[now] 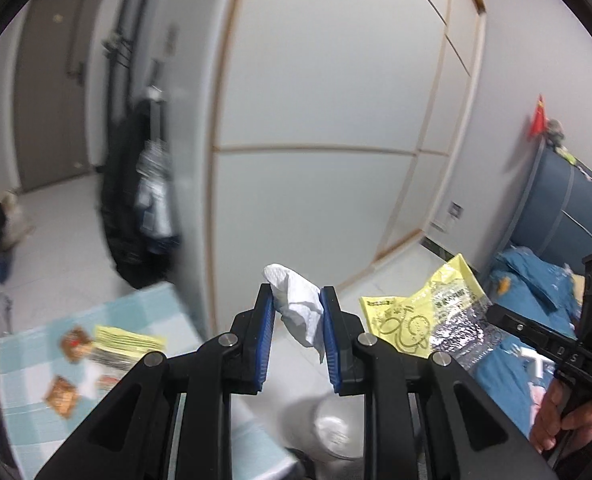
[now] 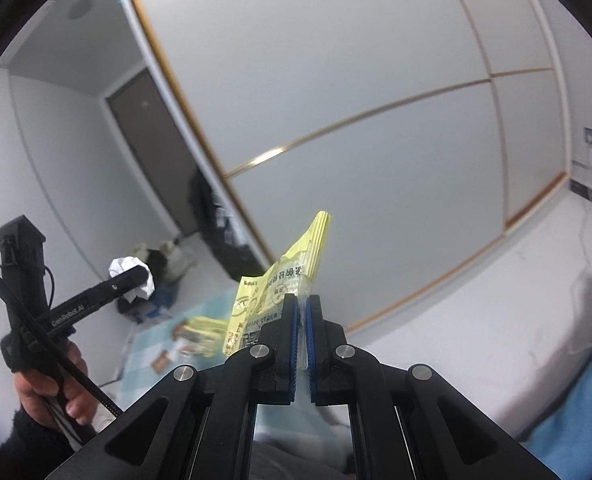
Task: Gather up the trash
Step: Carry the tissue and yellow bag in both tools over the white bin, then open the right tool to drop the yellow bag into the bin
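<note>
My left gripper (image 1: 298, 300) is shut on a crumpled white tissue (image 1: 296, 300), which sticks up and hangs down between the blue pads. In the right wrist view the same tissue (image 2: 125, 266) shows at the left, in the left gripper (image 2: 139, 276). My right gripper (image 2: 303, 304) is shut on a yellow and clear snack wrapper (image 2: 283, 276) that stands up above the fingers. That wrapper (image 1: 428, 312) also shows at the right of the left wrist view, held in the air. A light blue checked table (image 1: 27, 400) at lower left carries another yellow wrapper (image 1: 123, 342) and brown snack packets (image 1: 61, 394).
A white sliding wardrobe (image 1: 316, 100) fills the background. Dark clothes (image 1: 135, 208) hang beside it, near a brown door (image 1: 51, 92). A bed with blue bedding (image 1: 536, 280) lies at the right. A round bin with a clear liner (image 1: 332, 428) sits blurred below the left gripper.
</note>
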